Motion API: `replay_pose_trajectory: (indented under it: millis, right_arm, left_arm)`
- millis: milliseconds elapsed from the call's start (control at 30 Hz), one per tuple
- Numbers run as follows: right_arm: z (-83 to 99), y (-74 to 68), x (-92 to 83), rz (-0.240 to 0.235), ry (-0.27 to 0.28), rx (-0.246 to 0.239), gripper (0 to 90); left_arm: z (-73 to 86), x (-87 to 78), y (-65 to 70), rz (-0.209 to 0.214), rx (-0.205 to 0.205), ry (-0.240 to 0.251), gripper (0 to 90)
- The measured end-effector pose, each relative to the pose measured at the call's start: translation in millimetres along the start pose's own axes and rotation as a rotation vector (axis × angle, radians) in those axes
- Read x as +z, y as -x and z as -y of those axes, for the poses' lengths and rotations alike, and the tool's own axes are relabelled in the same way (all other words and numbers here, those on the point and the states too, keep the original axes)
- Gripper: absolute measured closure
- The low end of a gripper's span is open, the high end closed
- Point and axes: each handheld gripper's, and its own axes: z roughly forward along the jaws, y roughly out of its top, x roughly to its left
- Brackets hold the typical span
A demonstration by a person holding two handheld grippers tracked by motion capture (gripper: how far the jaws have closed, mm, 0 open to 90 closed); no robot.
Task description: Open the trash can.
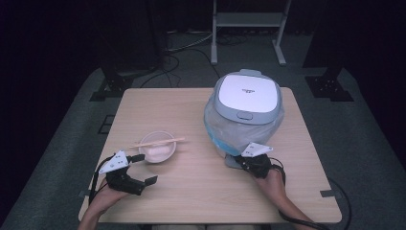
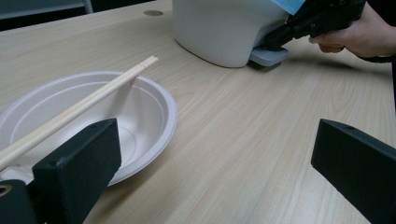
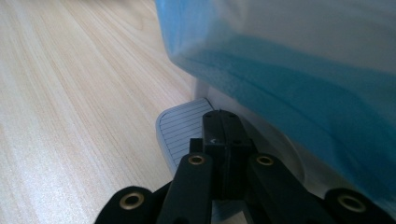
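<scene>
My right tongs (image 1: 238,161) are pressed together, jaw against jaw, at the foot of the rice cooker (image 1: 246,98). Their tips lie over the grey ribbed tab (image 3: 180,128) that sticks out from the cooker's base onto the table (image 1: 191,191); whether they touch it I cannot tell. From my left tongs' camera I see my right hand (image 2: 359,35) and those tongs low against the cooker's white wall, just above that tab. A thin blue-tinged plastic bag (image 1: 215,127) hangs around the cooker's body, right above my right tongs. The cooker stands on the far right part of the table, lid down. My left tongs (image 1: 146,167) are spread wide with nothing between them, near the white bowl (image 1: 157,147), which has a pair of chopsticks (image 1: 158,142) laid across its rim
</scene>
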Motion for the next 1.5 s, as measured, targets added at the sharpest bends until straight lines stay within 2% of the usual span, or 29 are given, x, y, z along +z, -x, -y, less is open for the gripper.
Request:
replay_pose_trajectory:
  millis: [233, 500, 600, 867, 1267, 1300, 1333, 1500]
  right_arm:
    - [0.8, 1.3, 0.9, -0.011, -0.007, 0.012, 90.0]
    - [6.4, -2.1, 9.5, -0.015, -0.055, -0.021, 90.0]
    - [4.9, 0.7, 9.6, -0.019, -0.067, -0.009, 90.0]
    - [5.3, 2.5, 9.7, -0.034, -0.064, -0.005, 90.0]
    - [5.9, 3.0, 9.6, -0.040, -0.059, 0.002, 90.0]
    - [5.9, 3.0, 9.6, -0.040, -0.059, 0.002, 90.0]
    - [5.9, 3.3, 9.7, -0.038, -0.061, -0.002, 90.0]
    - [6.0, 3.9, 9.7, -0.039, -0.061, -0.008, 90.0]
  left_arm:
    - [0.2, 0.0, -0.5, -0.001, -0.005, -0.001, 0.8]
    - [-0.4, -2.0, -1.3, -0.005, -0.003, -0.001, 0.8]
    - [-0.9, -0.9, -2.5, -0.006, -0.010, 0.001, 0.8]
    - [-6.2, 4.7, -9.2, -0.007, -0.008, -0.012, 0.9]
    - [-24.4, 16.3, -28.5, -0.017, 0.042, -0.063, 0.9]
    - [-26.4, 17.3, -29.8, -0.016, 0.053, -0.071, 0.9]
    - [-30.5, 19.4, -31.7, -0.002, 0.079, -0.087, 5.3]
    - [-38.0, 28.3, -36.9, -0.005, 0.113, -0.129, 6.0]
